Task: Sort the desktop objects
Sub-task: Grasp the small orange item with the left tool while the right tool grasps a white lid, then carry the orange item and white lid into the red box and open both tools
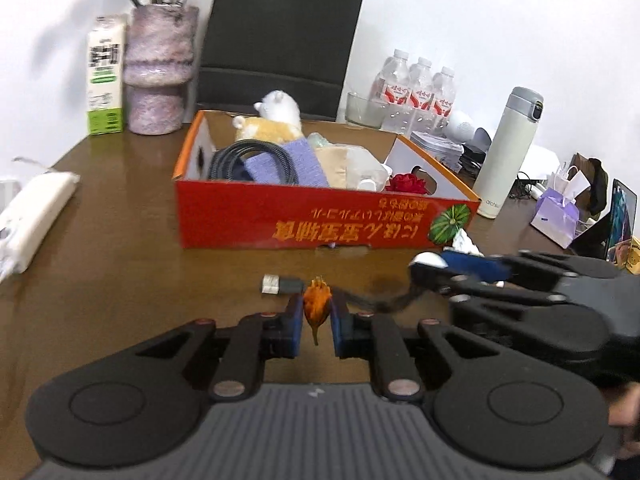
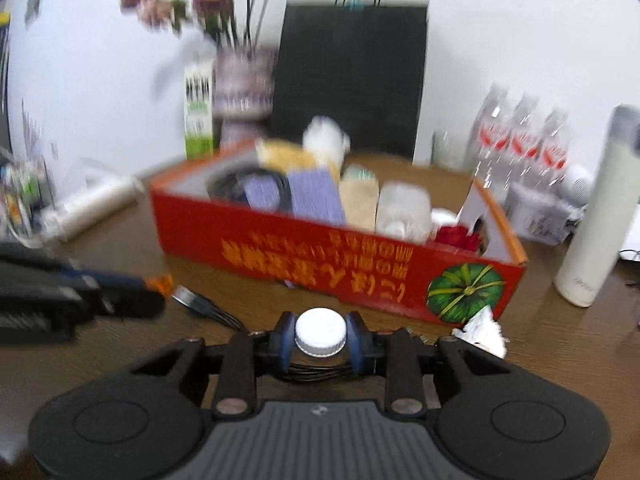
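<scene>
My left gripper (image 1: 317,314) is shut on a small orange dried flower (image 1: 317,302), in front of a red cardboard box (image 1: 312,216). My right gripper (image 2: 320,334) is shut on a white bottle cap (image 2: 320,331); it shows in the left wrist view (image 1: 430,266) to the right of my left gripper. The box (image 2: 320,256) holds a plush toy (image 1: 276,116), a coiled black cable (image 1: 248,156), a purple cloth (image 1: 296,160), a red flower (image 1: 408,183) and other items. A grey USB cable (image 1: 280,284) lies on the table just beyond my left gripper. The right wrist view is blurred.
The brown table (image 1: 120,248) carries a white power strip (image 1: 36,216), a milk carton (image 1: 105,76), a pink vase (image 1: 158,68), a black paper bag (image 1: 280,36), water bottles (image 1: 416,92), a white thermos (image 1: 510,152), a crumpled tissue (image 2: 482,330) and clutter at the right.
</scene>
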